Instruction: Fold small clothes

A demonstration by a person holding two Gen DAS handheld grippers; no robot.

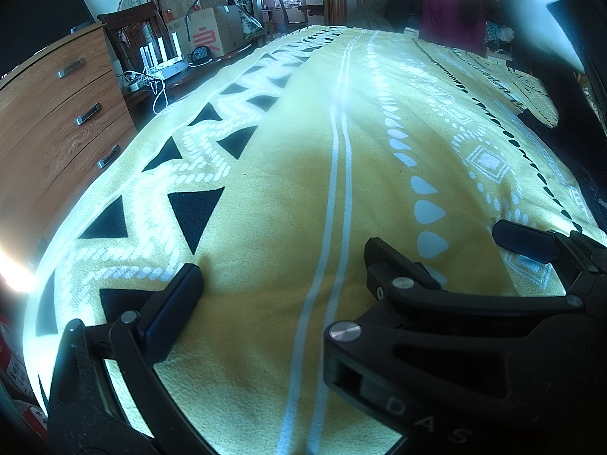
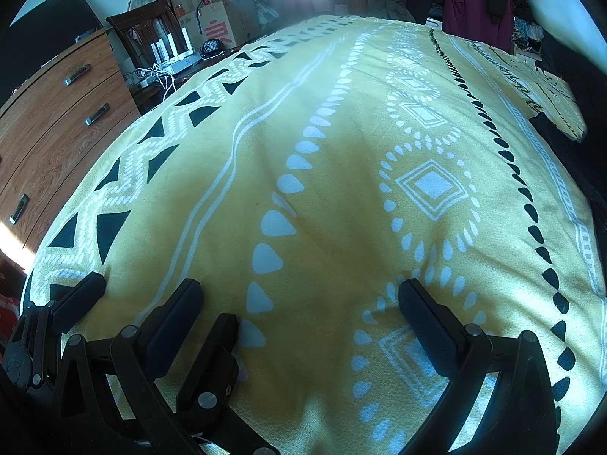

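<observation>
A yellow bedspread point(image 1: 288, 174) point(image 2: 341, 197) with white and black patterns fills both views. No small garment shows on it near the grippers. My left gripper point(image 1: 299, 280) hovers low over the cloth; its left finger point(image 1: 182, 292) is plain, while its right finger is hidden behind the right gripper's body. The right wrist view shows the left gripper's fingers point(image 2: 81, 295) spread wide at the lower left. My right gripper point(image 2: 301, 294) is open just above the bedspread, holding nothing. Its fingers point(image 1: 525, 240) cross the left wrist view at lower right. The two grippers sit close side by side.
A wooden chest of drawers point(image 1: 57, 121) point(image 2: 57, 121) stands at the left. Beyond it are a white router with cables point(image 1: 167, 64) and cardboard boxes point(image 1: 216, 30). A maroon garment point(image 1: 451, 19) and piled clothes hang on chairs at the far end. Dark fabric point(image 1: 569, 144) borders the right.
</observation>
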